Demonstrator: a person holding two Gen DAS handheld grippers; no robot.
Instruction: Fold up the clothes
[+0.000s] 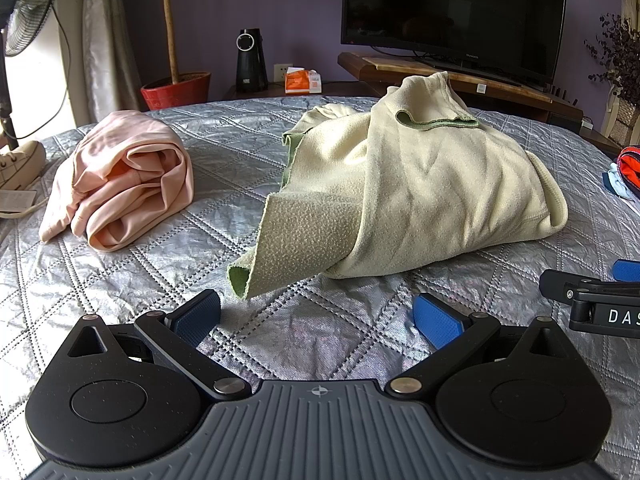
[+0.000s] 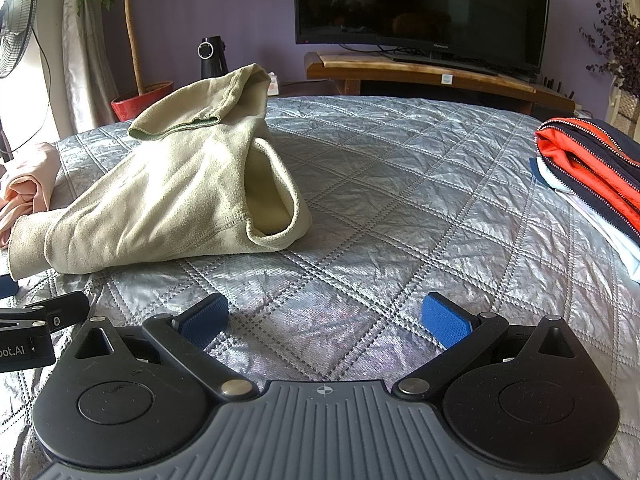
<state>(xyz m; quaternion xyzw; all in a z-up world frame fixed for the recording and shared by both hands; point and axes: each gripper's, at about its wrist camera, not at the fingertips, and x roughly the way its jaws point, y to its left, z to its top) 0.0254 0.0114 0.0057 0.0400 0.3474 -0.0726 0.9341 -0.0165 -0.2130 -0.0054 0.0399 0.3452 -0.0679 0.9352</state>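
A pale yellow-green fleece garment lies heaped and crumpled on the silver quilted bed, one sleeve end pointing at my left gripper. My left gripper is open just short of that sleeve, with nothing between its blue pads. In the right wrist view the same fleece garment sits to the left. My right gripper is open over bare quilt, holding nothing. Each gripper's black body shows at the edge of the other's view.
A crumpled pink garment lies on the left of the bed. A folded stack with an orange and navy zipped jacket sits at the right edge. Beyond the bed stand a TV on a wooden stand, a potted plant and a fan.
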